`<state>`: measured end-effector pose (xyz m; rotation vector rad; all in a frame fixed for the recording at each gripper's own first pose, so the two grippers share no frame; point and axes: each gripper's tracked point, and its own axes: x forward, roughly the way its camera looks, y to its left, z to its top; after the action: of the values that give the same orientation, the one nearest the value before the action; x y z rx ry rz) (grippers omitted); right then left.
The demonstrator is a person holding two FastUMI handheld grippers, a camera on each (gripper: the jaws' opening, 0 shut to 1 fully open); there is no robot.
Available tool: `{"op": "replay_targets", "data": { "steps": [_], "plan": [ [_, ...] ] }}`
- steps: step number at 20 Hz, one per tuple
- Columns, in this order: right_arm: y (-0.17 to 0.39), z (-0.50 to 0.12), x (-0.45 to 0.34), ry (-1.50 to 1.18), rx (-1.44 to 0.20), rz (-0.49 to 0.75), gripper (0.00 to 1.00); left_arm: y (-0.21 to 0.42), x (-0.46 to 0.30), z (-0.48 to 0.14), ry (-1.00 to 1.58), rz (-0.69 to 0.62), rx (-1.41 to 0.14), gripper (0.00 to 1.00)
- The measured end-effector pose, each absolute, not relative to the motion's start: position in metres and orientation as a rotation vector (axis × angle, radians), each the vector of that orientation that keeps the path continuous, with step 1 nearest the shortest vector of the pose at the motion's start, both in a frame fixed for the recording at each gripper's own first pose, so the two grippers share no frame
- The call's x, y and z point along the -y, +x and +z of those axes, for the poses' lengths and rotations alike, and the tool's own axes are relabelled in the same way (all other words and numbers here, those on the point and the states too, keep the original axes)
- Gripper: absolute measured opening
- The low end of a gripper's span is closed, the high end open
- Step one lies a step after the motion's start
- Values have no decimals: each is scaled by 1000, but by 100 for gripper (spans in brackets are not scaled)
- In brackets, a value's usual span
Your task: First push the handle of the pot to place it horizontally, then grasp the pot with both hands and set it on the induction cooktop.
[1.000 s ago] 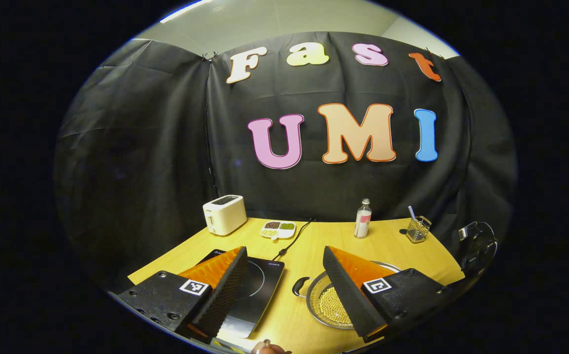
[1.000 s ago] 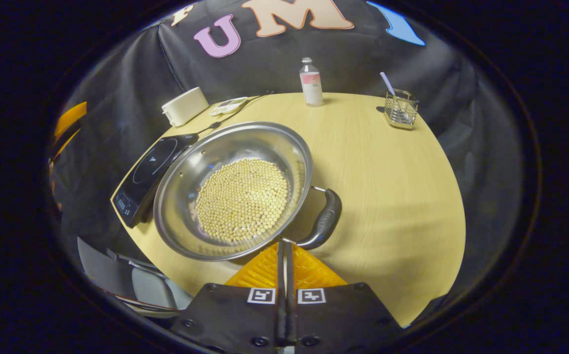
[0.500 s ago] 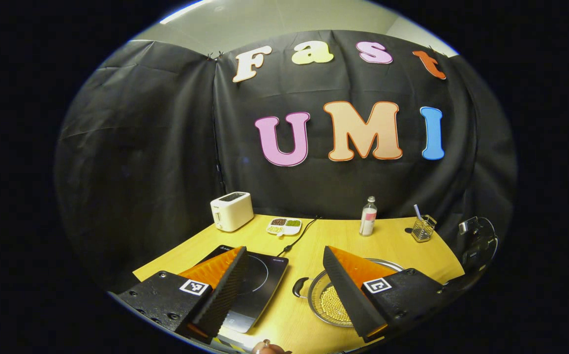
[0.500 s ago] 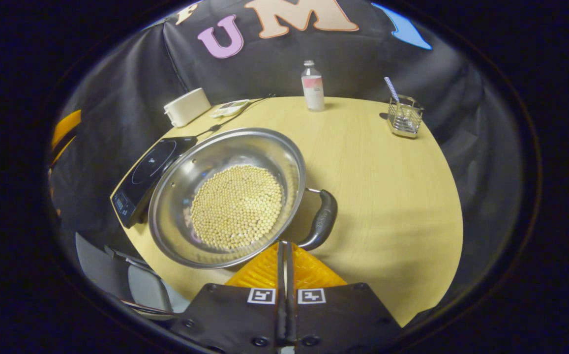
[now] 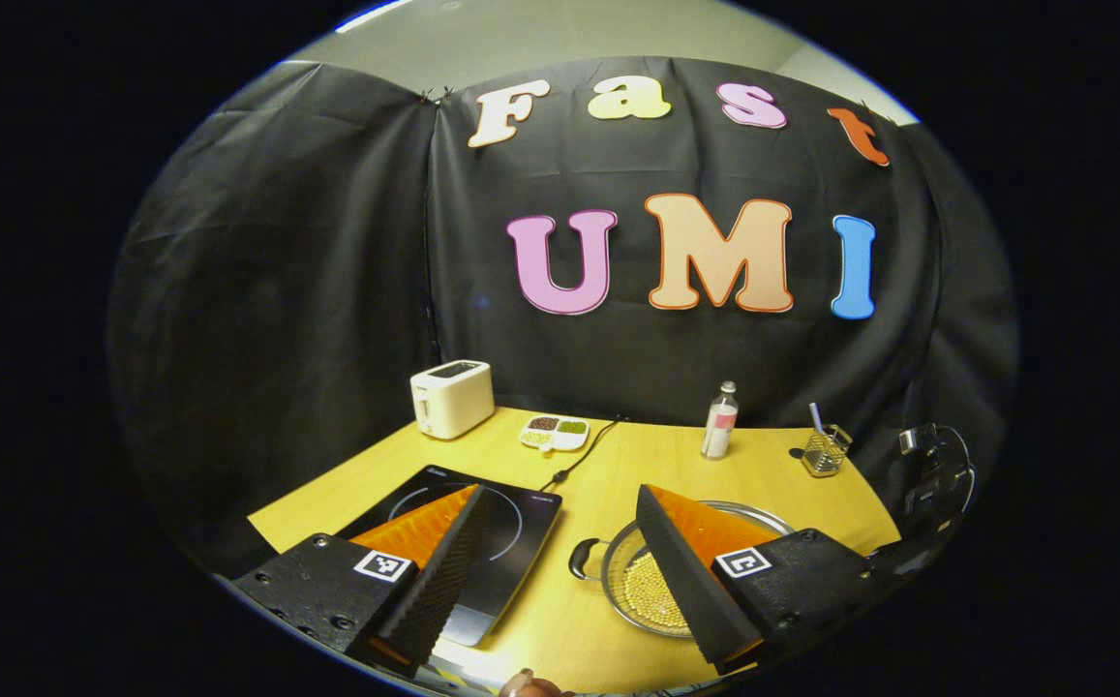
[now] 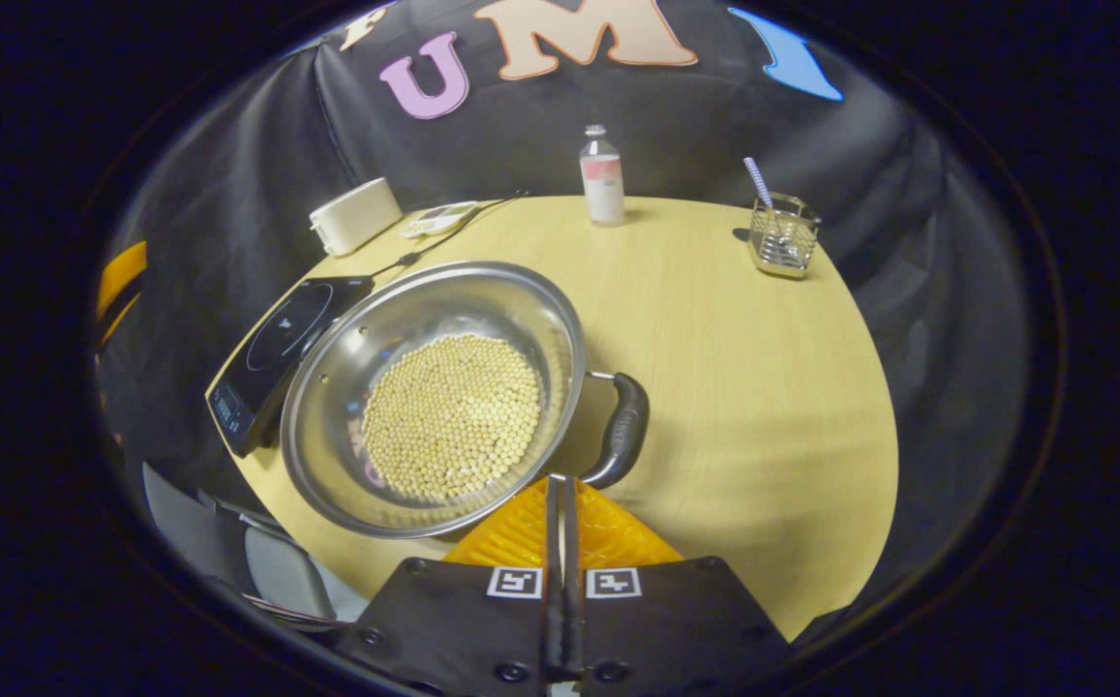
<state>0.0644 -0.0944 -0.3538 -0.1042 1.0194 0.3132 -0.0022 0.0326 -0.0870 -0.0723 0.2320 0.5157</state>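
Right gripper [image 6: 560, 489], fingers pressed together and empty, sits right at the pot's [image 6: 429, 397] near handle [image 6: 623, 431]. Left gripper [image 5: 560, 561] hangs wide open, induction cooktop [image 5: 468, 542] to the pot's left on the counter [image 6: 763, 387].

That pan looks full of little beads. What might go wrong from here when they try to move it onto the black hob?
Spilling: the pot is shallow and carries loose beads, so any tilt while lifting may scatter them.
Slipping: the right gripper is shut just short of the black handle, not on it; it must open first.
Uneven lift: the left gripper hangs open, apart from the far handle. The induction cooktop sits close beside the pot, so its rim might knock it.
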Motion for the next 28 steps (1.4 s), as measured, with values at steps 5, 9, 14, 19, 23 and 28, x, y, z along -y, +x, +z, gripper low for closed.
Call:
{"op": "replay_targets", "data": {
  "steps": [5, 9, 14, 19, 23, 28],
  "plan": [
    [66, -339, 92, -64, -995, 214, 23, 22, -46, -125, -118, 407, -319, 98],
    [72, -334, 91, -28, -977, 126, 64, 40, -61, -146, -130, 343, -367, 96],
    [84, -341, 88, -27, -982, 79, 92, 65, -75, -184, -150, 271, -445, 96],
    [99, -358, 91, -23, -1025, 47, 96, 93, -63, -236, -247, 154, -578, 98],
    [110, -375, 95, -13, -1056, 23, 95, 102, -60, -276, -258, 111, -689, 98],
    [114, -396, 94, -15, -1104, 32, 96, 102, -58, -312, -313, 120, -783, 98]
  ]
}}
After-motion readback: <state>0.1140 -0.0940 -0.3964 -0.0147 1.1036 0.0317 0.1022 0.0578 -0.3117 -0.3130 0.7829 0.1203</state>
